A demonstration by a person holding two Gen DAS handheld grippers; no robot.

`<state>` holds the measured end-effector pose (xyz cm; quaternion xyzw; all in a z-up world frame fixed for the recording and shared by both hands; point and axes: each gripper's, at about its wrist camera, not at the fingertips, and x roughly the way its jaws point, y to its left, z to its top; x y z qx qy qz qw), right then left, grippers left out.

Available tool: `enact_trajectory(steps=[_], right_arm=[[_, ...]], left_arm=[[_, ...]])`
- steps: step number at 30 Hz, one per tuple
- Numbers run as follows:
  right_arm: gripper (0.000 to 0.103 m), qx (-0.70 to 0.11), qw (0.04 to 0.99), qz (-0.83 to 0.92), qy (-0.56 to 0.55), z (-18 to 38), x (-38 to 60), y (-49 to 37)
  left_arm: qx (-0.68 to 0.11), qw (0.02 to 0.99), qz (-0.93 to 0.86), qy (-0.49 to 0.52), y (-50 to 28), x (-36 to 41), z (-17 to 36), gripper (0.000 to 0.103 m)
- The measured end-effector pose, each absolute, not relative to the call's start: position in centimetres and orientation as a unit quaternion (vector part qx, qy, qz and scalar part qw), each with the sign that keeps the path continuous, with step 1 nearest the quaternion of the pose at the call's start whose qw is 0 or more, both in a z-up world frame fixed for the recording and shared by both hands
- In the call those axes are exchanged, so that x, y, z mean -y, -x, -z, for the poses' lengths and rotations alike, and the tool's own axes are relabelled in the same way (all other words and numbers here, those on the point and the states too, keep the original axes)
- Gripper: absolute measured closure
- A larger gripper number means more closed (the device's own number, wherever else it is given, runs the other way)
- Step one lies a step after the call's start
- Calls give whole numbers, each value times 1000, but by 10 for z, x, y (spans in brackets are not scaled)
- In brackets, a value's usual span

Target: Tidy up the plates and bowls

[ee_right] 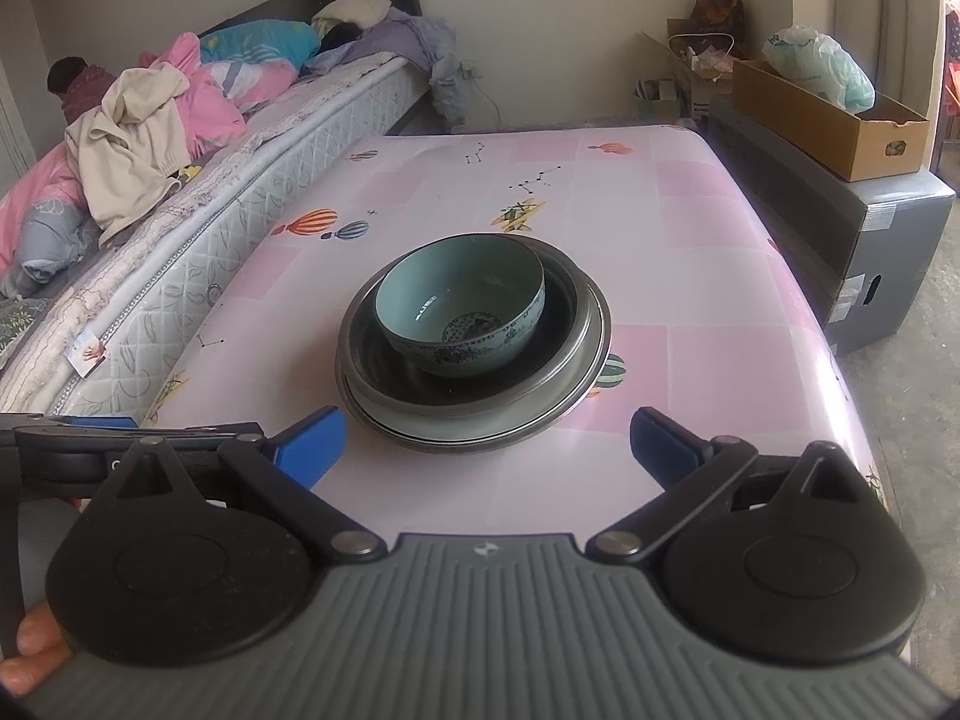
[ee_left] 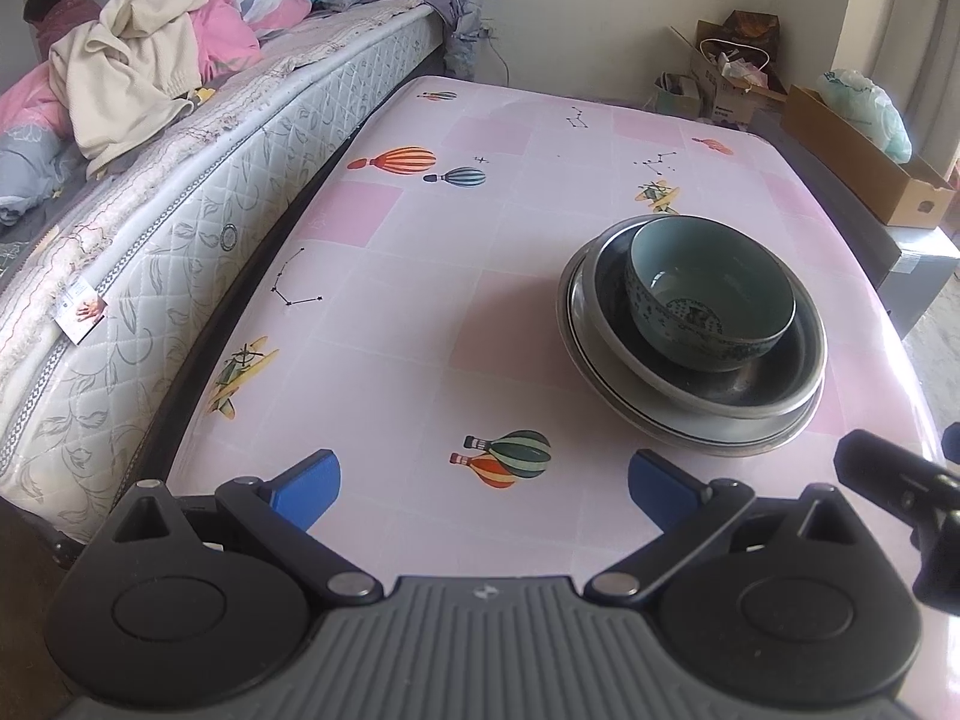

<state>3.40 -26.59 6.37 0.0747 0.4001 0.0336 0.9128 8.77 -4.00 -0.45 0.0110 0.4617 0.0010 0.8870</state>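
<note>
**Stack nested, both tools free**

My left tool and right tool were spread wide, holding nothing. Just ahead on the pink patterned worktop sat the teal ceramic bowl, nested in a dark metal bowl atop grey plates. I judged any further lift should grip rims squarely, slowly.

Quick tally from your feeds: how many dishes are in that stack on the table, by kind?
Teal patterned bowl: 1
Dark metal-rimmed dish under it: 1
Pale plate at the bottom: 1
Total: 3, all nested in one stack; any thinner plate hidden between them cannot be told.
</note>
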Motion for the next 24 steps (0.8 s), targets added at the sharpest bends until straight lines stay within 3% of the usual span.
enact_trajectory(steps=[24], right_arm=[[2, -424, 901, -30, -84, -56, 275, -32]], left_arm=[[-483, 875, 21, -14, -81, 50, 15, 0]])
